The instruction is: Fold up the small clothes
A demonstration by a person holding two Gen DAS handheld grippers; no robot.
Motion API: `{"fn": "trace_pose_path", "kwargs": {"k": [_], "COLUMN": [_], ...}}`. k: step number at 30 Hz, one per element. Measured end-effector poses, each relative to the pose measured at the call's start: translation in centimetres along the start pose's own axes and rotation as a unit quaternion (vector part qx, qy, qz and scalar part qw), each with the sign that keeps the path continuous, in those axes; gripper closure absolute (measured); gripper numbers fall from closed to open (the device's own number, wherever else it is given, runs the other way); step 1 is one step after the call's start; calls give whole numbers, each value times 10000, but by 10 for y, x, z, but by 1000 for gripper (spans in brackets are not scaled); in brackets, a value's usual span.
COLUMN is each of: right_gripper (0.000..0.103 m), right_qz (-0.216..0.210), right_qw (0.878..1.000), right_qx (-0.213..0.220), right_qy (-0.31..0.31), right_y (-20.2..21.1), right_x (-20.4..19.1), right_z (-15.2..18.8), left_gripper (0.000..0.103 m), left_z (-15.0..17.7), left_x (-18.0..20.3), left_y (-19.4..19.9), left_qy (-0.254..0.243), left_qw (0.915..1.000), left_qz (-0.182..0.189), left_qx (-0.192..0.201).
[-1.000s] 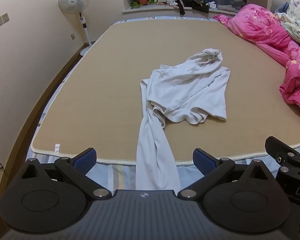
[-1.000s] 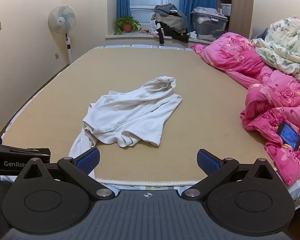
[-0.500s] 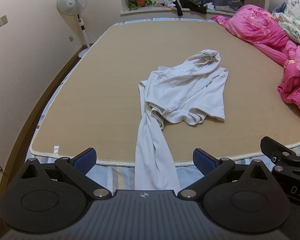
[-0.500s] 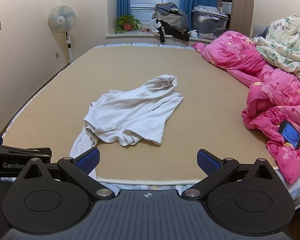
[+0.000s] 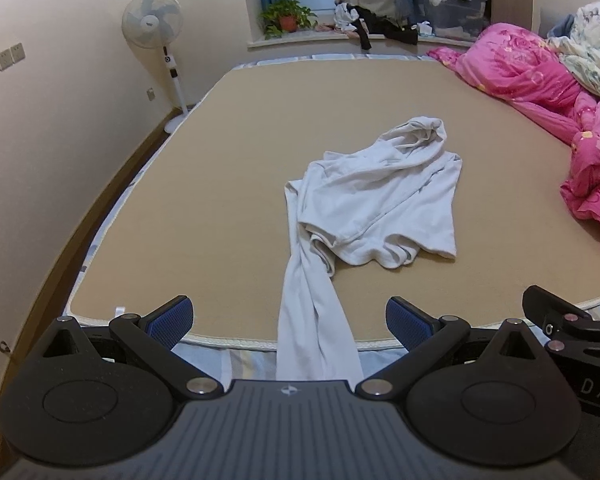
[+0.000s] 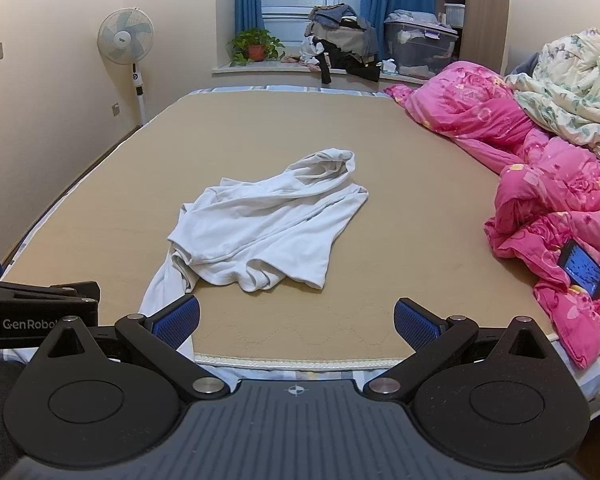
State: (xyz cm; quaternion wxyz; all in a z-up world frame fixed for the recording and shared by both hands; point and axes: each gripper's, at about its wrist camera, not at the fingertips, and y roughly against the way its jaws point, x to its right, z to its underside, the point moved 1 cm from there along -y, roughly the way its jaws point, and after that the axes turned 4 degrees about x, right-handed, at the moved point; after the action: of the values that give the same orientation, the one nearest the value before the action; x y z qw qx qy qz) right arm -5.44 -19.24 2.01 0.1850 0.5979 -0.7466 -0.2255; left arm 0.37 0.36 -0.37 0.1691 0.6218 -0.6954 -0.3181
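A crumpled white hooded top (image 5: pixel 376 204) lies in the middle of the tan bed mat (image 5: pixel 228 168); one long sleeve (image 5: pixel 312 320) trails toward me and hangs over the near edge. It also shows in the right wrist view (image 6: pixel 268 232). My left gripper (image 5: pixel 290 320) is open and empty, held at the near bed edge with the sleeve between its blue pads. My right gripper (image 6: pixel 296 318) is open and empty, at the near edge just right of the sleeve. Each gripper shows at the edge of the other's view.
A pink quilt (image 6: pixel 548 184) and a floral quilt (image 6: pixel 568 80) are piled along the right side, with a lit phone (image 6: pixel 583 272) on the pink one. A standing fan (image 5: pixel 154 28) is at the far left. Clothes, a plant and a bin sit on the window sill (image 6: pixel 340 52).
Both grippers have tilted up and moved slightly forward, so the top sits lower in both views. The top has not moved and both grippers stay open.
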Motion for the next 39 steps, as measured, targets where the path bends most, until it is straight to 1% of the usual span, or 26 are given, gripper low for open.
{"fn": "trace_pose_path", "kwargs": {"k": [6, 11, 15, 18, 23, 26, 28, 30, 34, 39], "right_gripper": [1, 1, 1, 1, 1, 1, 1, 1, 1, 1], "right_qz": [-34, -36, -54, -82, -116, -118, -116, -111, -100, -106], "right_qw": [10000, 10000, 10000, 10000, 9999, 9999, 9999, 9999, 9999, 9999], "right_qx": [-6, 1, -2, -6, 14, 15, 19, 23, 42, 45], "right_qy": [-13, -17, -26, 9, 27, 25, 12, 16, 14, 33], "right_y": [0, -2, 0, 1, 4, 4, 4, 4, 6, 6], "right_x": [-2, -3, 0, -1, 0, 1, 1, 1, 3, 3], "right_z": [1, 2, -1, -2, -4, -5, -5, -5, -7, -7], "left_gripper": [0, 0, 0, 0, 0, 0, 0, 0, 0, 0], "left_z": [-3, -3, -5, -5, -5, -7, -8, -8, -10, -11], "left_x": [-7, -5, -5, -7, -8, -9, -8, -8, -13, -12], "left_y": [-5, -4, -1, 1, 4, 8, 10, 11, 7, 5], "left_qy": [321, 225, 198, 273, 180, 189, 106, 108, 276, 216], "left_qw": [9988, 9996, 9996, 9991, 9993, 9990, 9991, 9991, 9987, 9994], "left_qz": [284, 145, 216, 316, 252, 286, 264, 260, 393, 215], "left_qx": [-248, -136, -45, 44, 193, 279, 306, 312, 159, 174]}}
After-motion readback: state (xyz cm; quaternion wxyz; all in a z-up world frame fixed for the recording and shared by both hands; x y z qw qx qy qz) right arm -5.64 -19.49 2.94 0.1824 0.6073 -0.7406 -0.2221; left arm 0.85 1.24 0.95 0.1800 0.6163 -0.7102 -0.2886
